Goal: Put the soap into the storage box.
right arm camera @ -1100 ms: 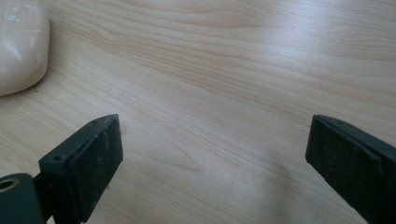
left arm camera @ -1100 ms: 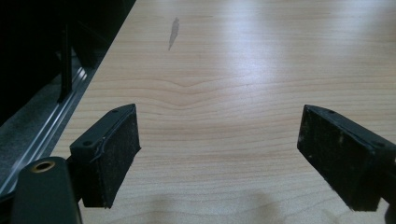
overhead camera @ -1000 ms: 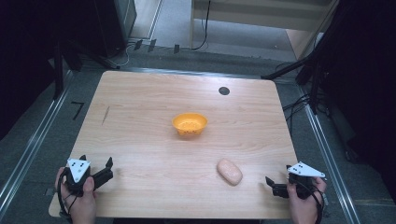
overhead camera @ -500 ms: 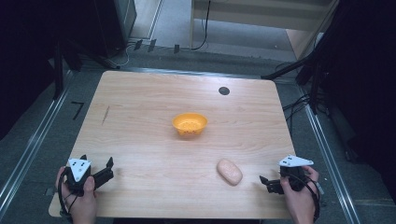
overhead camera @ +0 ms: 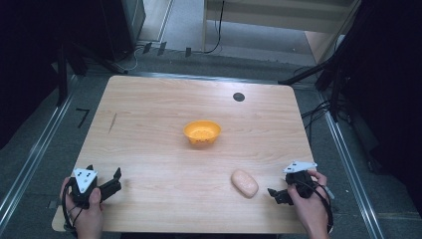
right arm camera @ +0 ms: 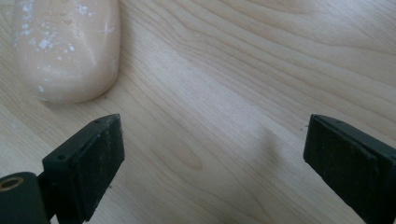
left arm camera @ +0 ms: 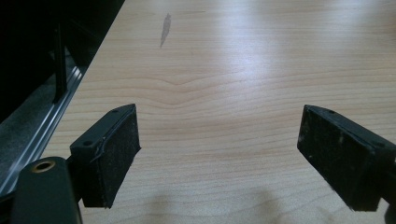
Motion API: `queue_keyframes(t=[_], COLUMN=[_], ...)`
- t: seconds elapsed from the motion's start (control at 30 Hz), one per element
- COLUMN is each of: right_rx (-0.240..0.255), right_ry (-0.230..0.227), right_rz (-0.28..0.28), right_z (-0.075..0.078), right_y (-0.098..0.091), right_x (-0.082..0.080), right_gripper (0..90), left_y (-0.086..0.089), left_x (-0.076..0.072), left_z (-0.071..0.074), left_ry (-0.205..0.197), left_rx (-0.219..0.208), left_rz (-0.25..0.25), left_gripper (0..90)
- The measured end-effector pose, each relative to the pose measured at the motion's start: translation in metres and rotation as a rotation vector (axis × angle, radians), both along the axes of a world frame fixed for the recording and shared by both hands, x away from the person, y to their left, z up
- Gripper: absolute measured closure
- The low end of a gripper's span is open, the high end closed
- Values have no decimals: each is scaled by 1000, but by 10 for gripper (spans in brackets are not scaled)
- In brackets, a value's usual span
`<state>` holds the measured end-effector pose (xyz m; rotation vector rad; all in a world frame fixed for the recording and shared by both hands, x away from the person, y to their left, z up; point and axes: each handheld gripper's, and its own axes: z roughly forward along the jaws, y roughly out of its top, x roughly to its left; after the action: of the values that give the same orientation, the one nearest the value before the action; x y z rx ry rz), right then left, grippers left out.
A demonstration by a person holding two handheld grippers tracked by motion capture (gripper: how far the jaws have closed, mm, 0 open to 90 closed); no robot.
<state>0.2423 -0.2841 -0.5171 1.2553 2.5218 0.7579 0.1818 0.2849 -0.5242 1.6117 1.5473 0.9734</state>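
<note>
Your right gripper (overhead camera: 276,195): jaws spread wide, nothing between them, and they have just been closing a little. In the right gripper view only bare wood shows in the gap between the jaws. The gripper sits low over the counter (overhead camera: 164,124) near its front right corner, pointing left across the wood toward the bread roll (overhead camera: 244,182).

The roll lies flat on the counter, just beside your right jaws but not touching them. In the right gripper view the roll (right arm camera: 65,46) sits up and left of the left jaw, off the line between the jaws, with pale flecks on its crust. It is a pale, oval lump, long axis running diagonally across the counter in the high view.

Your left gripper (overhead camera: 113,181): jaws spread too, nothing held. The left gripper view shows only wood grain in the gap, plus a short dark mark (left arm camera: 164,29) farther up the board. That gripper rests at the front left corner, well apart from the roll, pointing right and slightly up the counter.

Orange bowl (overhead camera: 202,133) stands upright near the middle of the counter, beyond the roll and well apart from both grippers. A small black disc (overhead camera: 239,96) sits near the far edge, right of centre.
</note>
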Motion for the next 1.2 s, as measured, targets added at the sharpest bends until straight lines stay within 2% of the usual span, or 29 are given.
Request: queue_keyframes(t=[0.37,1.2], right_rx=[-4,22], right_ry=[33,52], right_rz=[26,89], right_z=[5,8], right_y=[17,47], right_x=[2,-2], right_gripper=[61,59], left_y=[0,0], left_x=[0,1], left_z=[0,0], left_ry=[2,10], left_rx=[-2,-6], left_rz=[-3,-12], left_gripper=[136,136])
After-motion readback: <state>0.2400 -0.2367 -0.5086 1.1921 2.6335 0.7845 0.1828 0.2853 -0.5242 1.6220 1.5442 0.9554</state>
